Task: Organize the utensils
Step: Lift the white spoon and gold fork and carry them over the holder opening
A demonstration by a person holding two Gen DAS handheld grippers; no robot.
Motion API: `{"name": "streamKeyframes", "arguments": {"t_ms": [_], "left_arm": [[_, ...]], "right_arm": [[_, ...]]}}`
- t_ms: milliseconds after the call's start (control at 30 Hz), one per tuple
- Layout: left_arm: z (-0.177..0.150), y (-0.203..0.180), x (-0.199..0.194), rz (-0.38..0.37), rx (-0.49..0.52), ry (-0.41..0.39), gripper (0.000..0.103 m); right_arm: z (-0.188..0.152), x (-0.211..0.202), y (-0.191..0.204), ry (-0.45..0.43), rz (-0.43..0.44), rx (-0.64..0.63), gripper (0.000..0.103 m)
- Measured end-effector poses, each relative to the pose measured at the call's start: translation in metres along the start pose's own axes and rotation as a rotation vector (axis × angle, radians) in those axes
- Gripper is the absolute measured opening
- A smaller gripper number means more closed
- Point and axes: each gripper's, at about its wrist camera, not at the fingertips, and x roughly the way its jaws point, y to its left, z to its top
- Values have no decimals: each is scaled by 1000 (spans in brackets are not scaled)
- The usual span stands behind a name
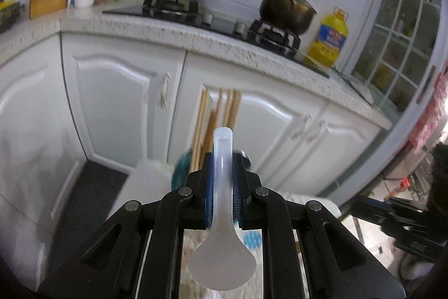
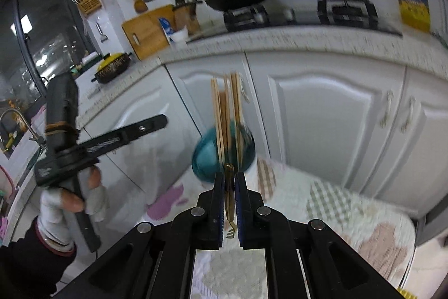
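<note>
**Utensils: spoon, fork, chopsticks in cup**

White translucent plastic spoon [image 1: 222, 215], handle pointing away, bowl nearest the lens, pinched at the handle. Small brown-gold fork [image 2: 229, 203], edge-on, tines toward the lens, clamped between blue pads. Bundle of wooden chopsticks [image 2: 228, 116] upright in a teal cup [image 2: 207, 159], cup blurred, on a patterned cloth.
</note>
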Motion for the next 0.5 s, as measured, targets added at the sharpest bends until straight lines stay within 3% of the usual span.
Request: {"name": "streamKeyframes", "arguments": {"t_ms": [233,500], "left_arm": [[23,6,31,42,-11,-41,12],[4,2,62,81,-21,-73,11]], "right_arm": [[43,21,1,-37,-8,-15,6],[63,76,-8,-3,-44,-31,6]]}}
